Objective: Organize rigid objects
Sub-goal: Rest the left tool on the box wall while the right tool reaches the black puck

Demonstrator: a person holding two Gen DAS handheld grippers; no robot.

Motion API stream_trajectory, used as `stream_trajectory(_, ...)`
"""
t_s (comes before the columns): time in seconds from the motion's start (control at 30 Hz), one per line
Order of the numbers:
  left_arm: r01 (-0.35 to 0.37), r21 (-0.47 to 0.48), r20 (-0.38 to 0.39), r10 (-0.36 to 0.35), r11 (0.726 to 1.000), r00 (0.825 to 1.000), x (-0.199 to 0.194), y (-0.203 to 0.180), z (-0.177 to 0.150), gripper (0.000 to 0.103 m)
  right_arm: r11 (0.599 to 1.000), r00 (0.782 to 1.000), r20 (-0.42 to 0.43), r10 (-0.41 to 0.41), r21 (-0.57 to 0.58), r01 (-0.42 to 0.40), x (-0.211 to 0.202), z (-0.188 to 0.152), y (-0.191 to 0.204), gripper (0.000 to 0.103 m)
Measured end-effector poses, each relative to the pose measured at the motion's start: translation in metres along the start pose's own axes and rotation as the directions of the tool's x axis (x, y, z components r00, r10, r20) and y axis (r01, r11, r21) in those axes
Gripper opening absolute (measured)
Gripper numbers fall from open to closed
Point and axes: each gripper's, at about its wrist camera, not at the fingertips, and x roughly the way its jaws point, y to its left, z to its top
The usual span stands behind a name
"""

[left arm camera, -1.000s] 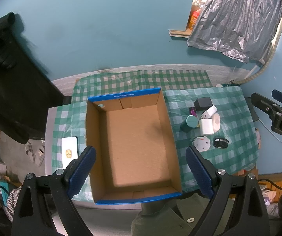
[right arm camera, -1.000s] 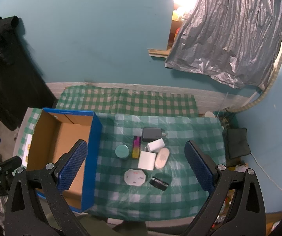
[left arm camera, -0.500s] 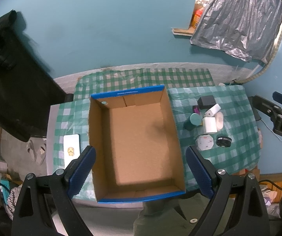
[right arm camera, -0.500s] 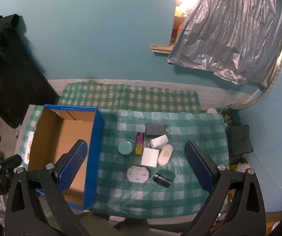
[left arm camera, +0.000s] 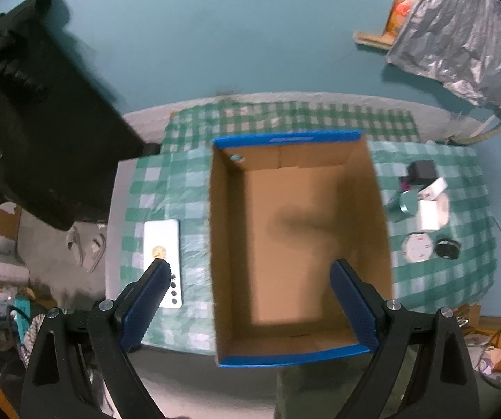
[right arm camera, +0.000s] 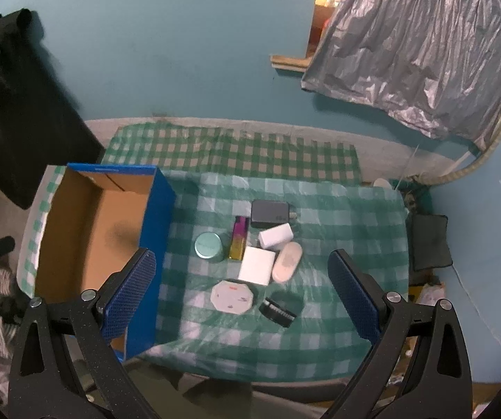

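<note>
left wrist view has us looking down on the left hand-held gripper [left arm camera: 247, 276], its blue pads spread wide and holding nothing, hanging above the open cardboard box [left arm camera: 299, 244] with the blue rim, which shows no contents. beside the box on the green checked tabletop [left arm camera: 166, 188] lies a white phone [left arm camera: 162, 262], partly behind the left pad. to the right of the box we see the cluster of small rigid things, blurred in this view. from the right wrist view the right hand-held gripper [right arm camera: 240, 289] is likewise spread wide and empty, hovering over that cluster without touching any of it. between its pads we pick out a teal round tin [right arm camera: 208, 245], a yellow and pink lighter [right arm camera: 239, 238] just beside it, a dark grey case [right arm camera: 270, 213] at the far end, a white cylinder [right arm camera: 276, 236], a white square box [right arm camera: 257, 266] touching a pale oval case [right arm camera: 287, 262], a white octagonal piece [right arm camera: 232, 296] and a black ribbed cap [right arm camera: 278, 311] nearest us. the box stands to the left of the cluster, its blue wall near the tin. a black garment [right arm camera: 16, 104] hangs on the teal wall, and a silver sheet [right arm camera: 414, 52] covers the opening at right.
</note>
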Motion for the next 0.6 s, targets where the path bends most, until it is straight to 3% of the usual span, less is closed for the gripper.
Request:
stream_trajectory(0.3,-0.004,-0.023,-0.091,0.002,1.0,0.996,0.047,0.022,-0.013,0.094,1.0,0.996,-0.092,0.003,0.0,-0.003,0.046,-0.008,-0.023,0.098)
stream_trajectory(0.6,-0.036,-0.002,-0.171,0.035,0.999,0.985,0.091,0.024,-0.029,0.094,0.997,0.972,-0.234,0.003,0.07,0.014,0.098,-0.028,-0.048,0.098)
